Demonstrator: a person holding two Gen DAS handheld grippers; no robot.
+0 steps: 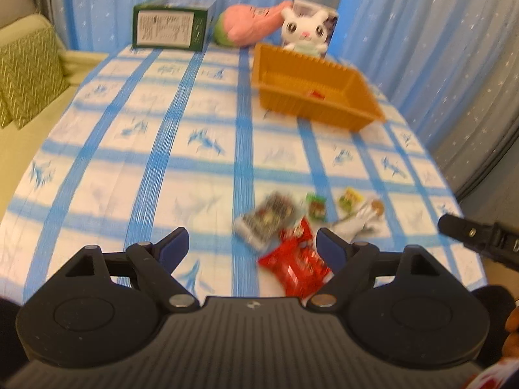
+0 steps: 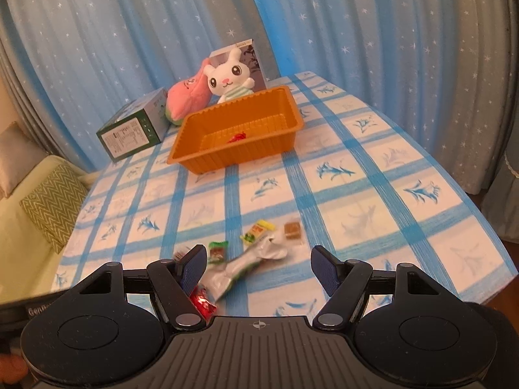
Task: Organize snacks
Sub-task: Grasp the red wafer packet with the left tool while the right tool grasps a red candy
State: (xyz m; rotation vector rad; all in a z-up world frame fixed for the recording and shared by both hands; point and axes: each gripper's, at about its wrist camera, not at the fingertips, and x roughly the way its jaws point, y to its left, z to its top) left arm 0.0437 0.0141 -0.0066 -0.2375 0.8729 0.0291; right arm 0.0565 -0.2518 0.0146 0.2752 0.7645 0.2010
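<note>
Several small snacks lie near the table's front edge: a red packet (image 1: 295, 265) (image 2: 202, 303), a clear packet with dark contents (image 1: 266, 218), a small green packet (image 1: 316, 206) (image 2: 218, 253), a yellow-green packet (image 1: 350, 197) (image 2: 258, 231), a crumpled silver wrapper (image 1: 356, 223) (image 2: 256, 259) and a brown piece (image 1: 378, 207) (image 2: 293, 230). An orange tray (image 1: 292, 53) (image 2: 185, 159) farther back holds one red snack (image 1: 316, 94) (image 2: 236, 136). My left gripper (image 1: 253, 246) hangs open above the red packet. My right gripper (image 2: 259, 265) is open over the silver wrapper, with nothing gripped.
A green box (image 1: 172, 22) (image 2: 133, 133), a pink plush (image 1: 249, 26) (image 2: 188, 94) and a white bunny plush (image 1: 305, 29) (image 2: 230, 77) stand at the table's back. Blue curtains hang behind. A sofa with a green cushion (image 1: 29, 74) (image 2: 55, 204) sits left of the table.
</note>
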